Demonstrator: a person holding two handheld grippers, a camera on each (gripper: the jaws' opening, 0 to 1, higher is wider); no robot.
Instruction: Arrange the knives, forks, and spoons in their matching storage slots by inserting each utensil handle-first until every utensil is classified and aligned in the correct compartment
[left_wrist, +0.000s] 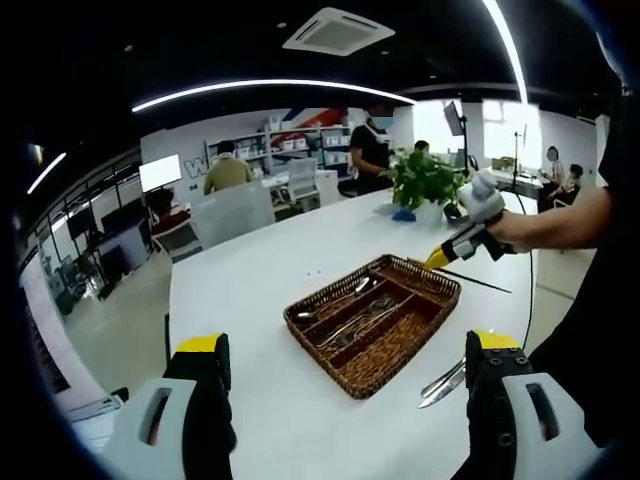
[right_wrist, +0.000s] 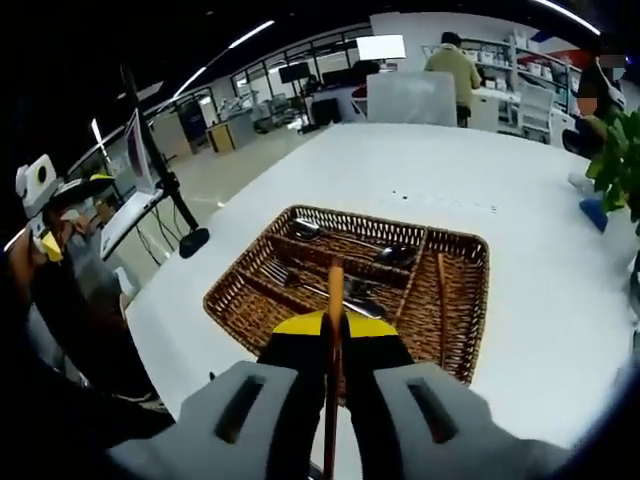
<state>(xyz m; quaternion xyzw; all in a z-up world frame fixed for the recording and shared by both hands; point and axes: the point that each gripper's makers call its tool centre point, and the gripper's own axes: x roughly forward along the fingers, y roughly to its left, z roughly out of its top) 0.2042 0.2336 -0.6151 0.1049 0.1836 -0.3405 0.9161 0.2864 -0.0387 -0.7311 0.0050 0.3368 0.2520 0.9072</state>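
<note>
A wicker cutlery tray (right_wrist: 455, 300) is seen on a white table (right_wrist: 420, 170), with a chopstick-like brown stick (right_wrist: 335, 300) clamped in the right gripper (right_wrist: 335, 335).

In the right gripper view, the stick is held upright between the closed yellow-tipped jaws, its tip over the near middle of the tray. Forks (right_wrist: 285, 275) are laid in the near-left compartment, spoons (right_wrist: 345, 238) in the far one, and a second brown stick (right_wrist: 441, 295) in the narrow slot at the right. In the left gripper view, the tray (left_wrist: 395, 375) is seen beyond the left gripper (left_wrist: 345, 355), whose jaws are spread wide with nothing between them. A knife (left_wrist: 442, 385) is lying on the table just beside the tray's near-right corner. The right gripper (left_wrist: 440, 257) is seen at the tray's far right, held by a hand (left_wrist: 520, 232). A potted plant (left_wrist: 425, 185) is set farther back on the table.
</note>
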